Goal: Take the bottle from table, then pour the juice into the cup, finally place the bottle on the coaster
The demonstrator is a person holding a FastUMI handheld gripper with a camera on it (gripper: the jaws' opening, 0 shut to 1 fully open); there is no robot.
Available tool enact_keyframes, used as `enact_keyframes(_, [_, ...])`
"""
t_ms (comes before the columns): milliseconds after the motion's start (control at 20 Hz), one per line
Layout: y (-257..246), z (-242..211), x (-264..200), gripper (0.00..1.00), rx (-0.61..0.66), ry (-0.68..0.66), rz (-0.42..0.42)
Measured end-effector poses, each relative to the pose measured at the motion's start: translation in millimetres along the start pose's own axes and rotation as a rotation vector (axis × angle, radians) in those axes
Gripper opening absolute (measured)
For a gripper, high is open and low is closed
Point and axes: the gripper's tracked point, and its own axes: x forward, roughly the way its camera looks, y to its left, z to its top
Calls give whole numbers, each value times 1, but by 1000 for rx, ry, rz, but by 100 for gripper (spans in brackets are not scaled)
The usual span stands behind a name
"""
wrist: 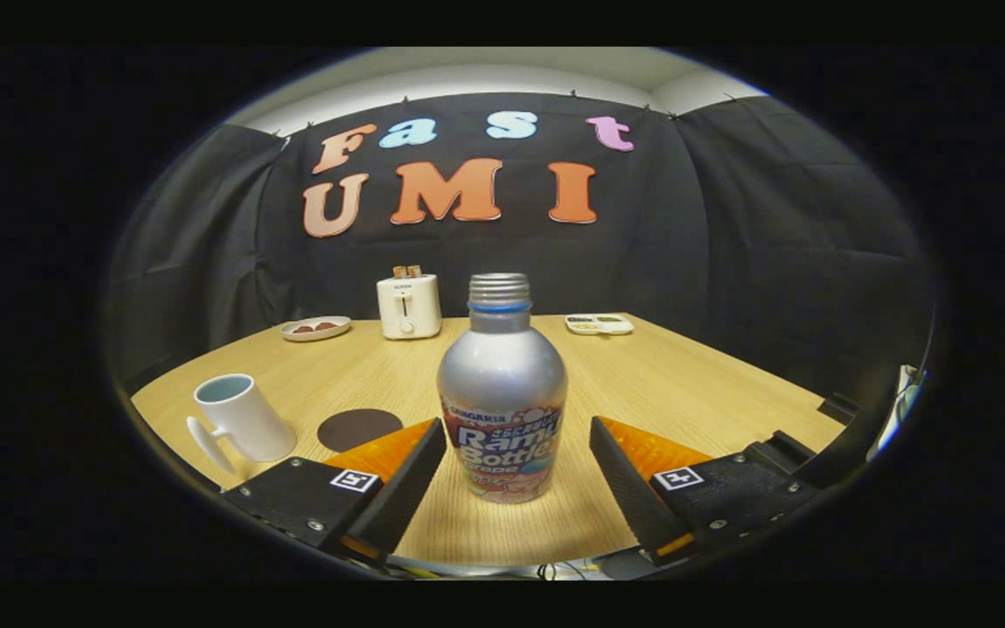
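A silver aluminium bottle [502, 392] with a threaded uncapped neck and a colourful label stands upright on the wooden table [686, 384]. It sits between my two fingers, and my gripper [518, 427] is open: the left finger [406, 475] is close to the bottle's side, the right finger [620, 475] stands apart from it. A white mug [239, 419] with a pale blue inside stands to the left, beyond the left finger. The dark round coaster [356, 427] lies flat between the mug and the bottle, just past the left fingertip.
At the table's far side stand a white toaster [408, 305] with toast in it, a small plate [316, 328] with brown pieces to its left, and a flat white tray [598, 324] to the right. Black cloth walls close the booth behind.
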Motion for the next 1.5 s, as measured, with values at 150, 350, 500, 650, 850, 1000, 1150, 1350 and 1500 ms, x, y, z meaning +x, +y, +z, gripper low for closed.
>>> enact_keyframes(150, [5, -6, 5, 93, 2, 16, 15])
enact_keyframes(350, [9, -6, 6, 80, -22, 19, 22])
enact_keyframes(500, [10, -6, 6, 79, -16, 19, 23])
enact_keyframes(650, [10, -6, 5, 78, -24, 22, 12])
enact_keyframes(850, [12, -4, 1, 76, -77, 29, 0])
enact_keyframes(1000, [14, 3, -5, 76, -118, 19, -15])
enact_keyframes(1150, [20, 15, -8, 77, -150, 9, -21])
enact_keyframes(1350, [33, 35, -14, 76, -246, -34, -36])
enact_keyframes(1500, [45, 47, -20, 76, -337, -62, -40])
